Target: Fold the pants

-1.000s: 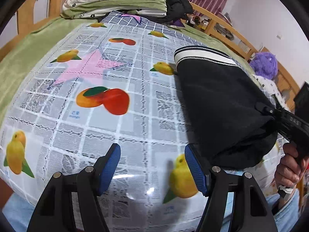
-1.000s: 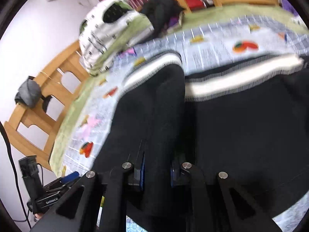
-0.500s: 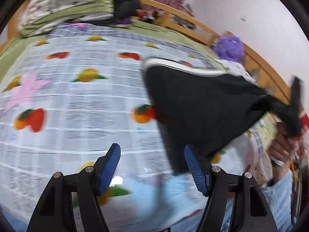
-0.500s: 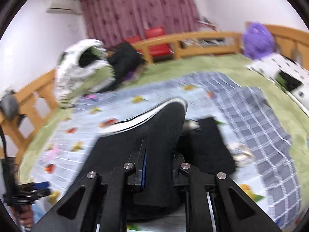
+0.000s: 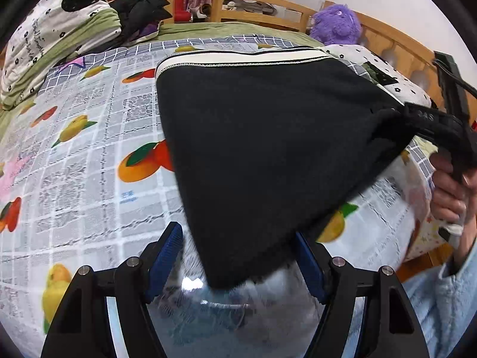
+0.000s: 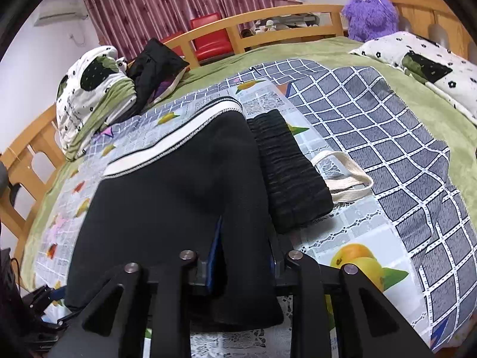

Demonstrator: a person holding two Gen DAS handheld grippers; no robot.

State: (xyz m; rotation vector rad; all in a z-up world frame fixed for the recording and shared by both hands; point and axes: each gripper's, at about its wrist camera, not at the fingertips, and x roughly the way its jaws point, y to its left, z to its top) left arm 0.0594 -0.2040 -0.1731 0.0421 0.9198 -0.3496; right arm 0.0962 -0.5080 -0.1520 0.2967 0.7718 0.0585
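Black pants [image 5: 268, 137] with a white side stripe lie folded on the fruit-print cloth [image 5: 89, 149]. My right gripper [image 5: 423, 122] pinches their right corner and pulls it up taut; a hand holds its grip. In the right wrist view the fabric [image 6: 179, 208] bunches between the right gripper's [image 6: 244, 256] blue pads while the jaws are opening. My left gripper [image 5: 238, 256] is low at the near edge, its jaws opening. The pants' near corner hangs between its pads without being pressed.
A black ribbed folded garment [image 6: 289, 173] and a cream tote bag [image 6: 348, 176] lie just right of the pants. A rolled quilt [image 5: 59, 29], a black jacket [image 5: 140, 9], a purple plush toy [image 6: 372, 15] and a flowered pillow [image 6: 417, 59] sit along the wooden bed rail [image 6: 268, 21].
The right gripper carried the pants' corner across, spreading the fabric wider. The left gripper swung right, and the near corner now hangs between its jaws. The right jaws stand slightly wider.
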